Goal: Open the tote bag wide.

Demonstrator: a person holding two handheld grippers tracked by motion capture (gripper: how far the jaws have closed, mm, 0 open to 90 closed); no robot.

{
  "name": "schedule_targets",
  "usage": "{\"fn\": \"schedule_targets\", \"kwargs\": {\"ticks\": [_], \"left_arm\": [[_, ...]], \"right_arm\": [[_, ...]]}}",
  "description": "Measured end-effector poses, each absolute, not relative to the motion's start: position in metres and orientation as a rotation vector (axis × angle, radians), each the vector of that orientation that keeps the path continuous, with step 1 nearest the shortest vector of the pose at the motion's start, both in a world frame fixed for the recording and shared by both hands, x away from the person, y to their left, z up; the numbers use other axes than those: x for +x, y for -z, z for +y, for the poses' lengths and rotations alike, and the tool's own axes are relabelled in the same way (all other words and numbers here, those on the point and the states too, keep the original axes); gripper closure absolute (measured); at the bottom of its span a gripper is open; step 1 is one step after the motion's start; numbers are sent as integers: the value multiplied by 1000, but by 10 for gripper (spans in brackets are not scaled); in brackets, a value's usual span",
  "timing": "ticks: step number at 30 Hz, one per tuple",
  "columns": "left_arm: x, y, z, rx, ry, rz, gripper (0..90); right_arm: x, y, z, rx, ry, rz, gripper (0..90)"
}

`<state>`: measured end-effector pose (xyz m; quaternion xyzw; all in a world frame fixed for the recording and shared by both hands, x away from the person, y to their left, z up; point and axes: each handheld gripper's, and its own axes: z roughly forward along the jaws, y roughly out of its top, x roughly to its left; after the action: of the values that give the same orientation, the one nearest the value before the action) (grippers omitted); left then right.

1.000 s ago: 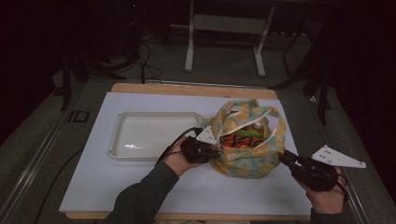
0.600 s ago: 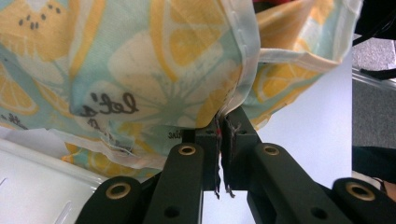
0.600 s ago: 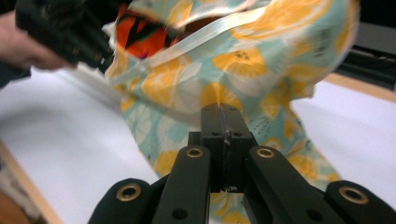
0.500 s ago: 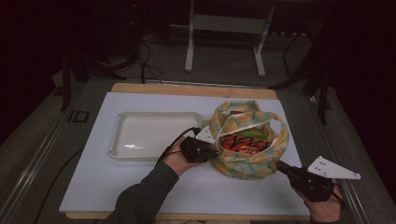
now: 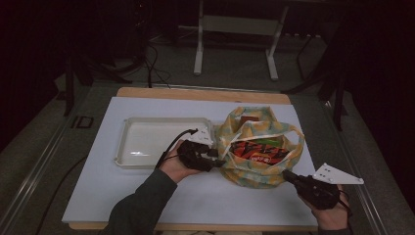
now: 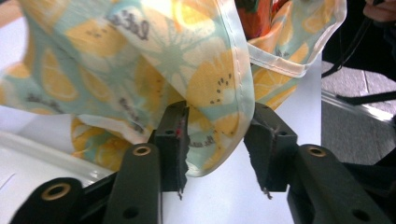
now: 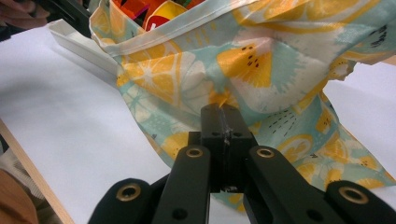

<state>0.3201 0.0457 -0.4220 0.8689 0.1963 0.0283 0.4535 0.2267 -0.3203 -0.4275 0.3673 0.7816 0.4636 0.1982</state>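
Now, bag: you have a lemon-print cloth bag (image 5: 259, 156) right of centre in the high view, on the white table (image 5: 147, 205), just right of the clear tray (image 5: 161, 142).
Feel: it looks thin, soft and floppy; the cloth folds and sags, so judge it light, with no stiffness of its own.
Contents: red and orange snack packets (image 5: 257, 151) show through the open mouth; they likely crinkle and shift.
Where to hold: take the hemmed rim or a handle loop, since a pinch on the loose side panel would only bunch the cloth.
Left gripper (image 6: 219, 149): your jaws have just been opening; they stand apart around a fold of the bag, the left pad (image 6: 175, 140) touching cloth, the other clear, so nothing is grasped.
Right gripper (image 7: 223, 122): your jaws are clenched together on a pinch of the bag's cloth at lower right.
Writing: dark script words repeat on the print, too blurred to read; packet lettering is also unreadable.
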Motion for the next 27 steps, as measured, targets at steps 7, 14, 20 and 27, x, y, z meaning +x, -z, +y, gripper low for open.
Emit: {"fn": "schedule_targets", "kwargs": {"ticks": [7, 14, 20, 27], "left_arm": [[317, 410, 61, 2106, -94, 501, 500], [319, 394, 62, 2078, -137, 502, 476], [329, 389, 50, 2085, -148, 511, 426], [337, 396, 24, 2183, -209, 532, 407]], "right_arm": [[227, 428, -321, 1028, -1297, 2189, 898], [227, 427, -319, 1020, -1300, 2191, 897], [227, 426, -317, 1008, -1302, 2198, 893], [227, 426, -316, 1001, -1308, 2202, 889]]}}
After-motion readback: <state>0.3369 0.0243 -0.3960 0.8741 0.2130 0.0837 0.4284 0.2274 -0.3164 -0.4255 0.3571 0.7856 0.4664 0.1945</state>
